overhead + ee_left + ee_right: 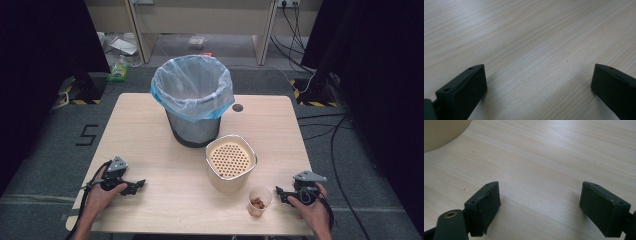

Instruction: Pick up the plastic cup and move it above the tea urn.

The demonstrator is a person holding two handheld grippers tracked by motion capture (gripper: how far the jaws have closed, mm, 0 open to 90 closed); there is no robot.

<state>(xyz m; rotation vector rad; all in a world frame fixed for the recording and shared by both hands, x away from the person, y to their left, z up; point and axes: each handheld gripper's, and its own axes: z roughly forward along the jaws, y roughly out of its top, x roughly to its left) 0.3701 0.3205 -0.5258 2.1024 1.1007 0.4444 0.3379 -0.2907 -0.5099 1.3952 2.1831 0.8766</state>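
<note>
Fingers of both the left gripper [134, 187] and the right gripper [280, 192] are standing released and empty, resting low over the bare tabletop [150, 130]. Nearest the right gripper, a small paper cup [260, 200] holding brown food bits is sitting just in front of the cream strainer container [230, 162]. That cup is probably light, thin-walled and easily crushed or tipped, so gripping gently across its mid-wall seems wisest.

Recording lab (black curtains [30, 60], floor tape [306, 103])

bare table [150, 150] at left, strainer pot [230, 161], cup [259, 200] blocking right gripper [279, 193]
</note>
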